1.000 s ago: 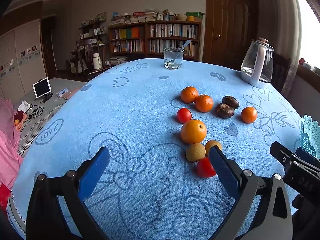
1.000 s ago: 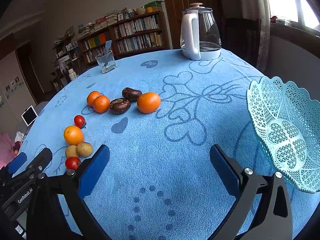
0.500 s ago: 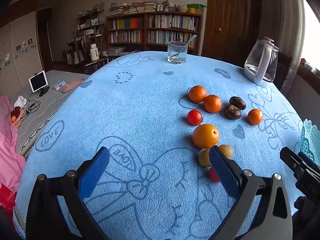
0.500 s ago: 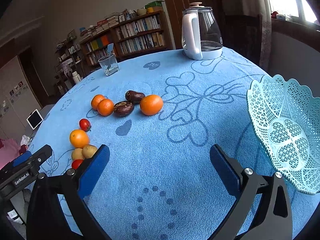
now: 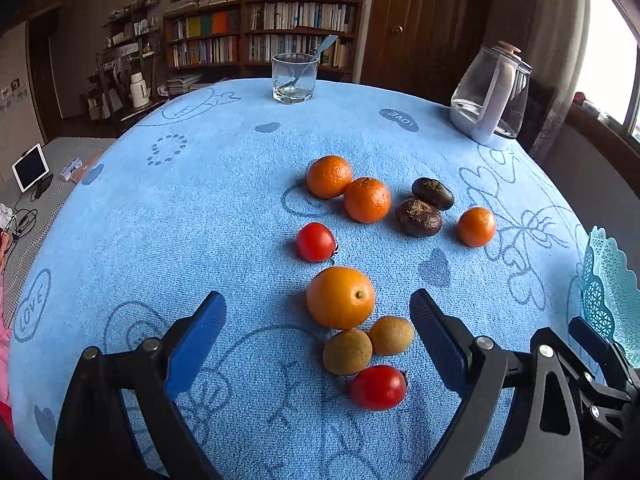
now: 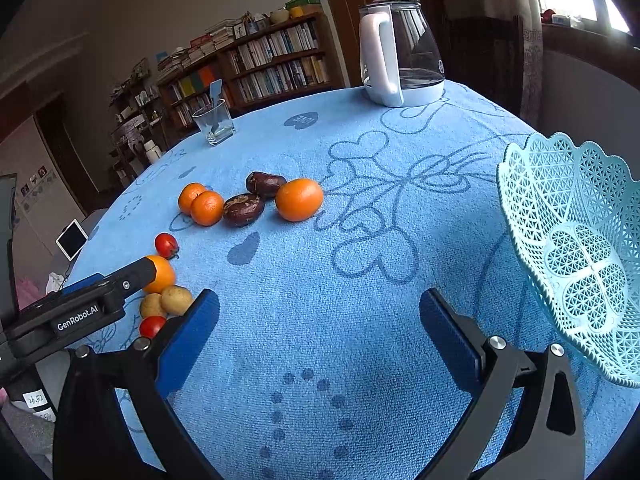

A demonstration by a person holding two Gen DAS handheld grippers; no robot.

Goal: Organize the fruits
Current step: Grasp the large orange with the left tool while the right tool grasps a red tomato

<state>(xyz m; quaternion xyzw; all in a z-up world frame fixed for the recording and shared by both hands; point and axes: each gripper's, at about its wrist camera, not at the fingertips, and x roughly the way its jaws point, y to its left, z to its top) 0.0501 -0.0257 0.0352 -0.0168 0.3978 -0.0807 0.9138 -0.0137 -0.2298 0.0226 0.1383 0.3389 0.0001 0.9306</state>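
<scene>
Fruit was seen scattered on a blue terry tablecloth, with both grippers poised above it.

The black left gripper with blue pads was caught with its jaws wide but closing; a large smooth orange, two small tan round fruits and a glossy red tomato were framed between them, none touched. In the right wrist view that orange was half covered by the left gripper's finger, and the tomato was partly cut off by the right gripper's own pad. The matching right gripper was held wide open over bare cloth, nothing between its jaws. The turquoise lattice plastic basket stood empty at the right, cut off by the frame edge. Two dark wrinkled fruits could not be identified.
</scene>
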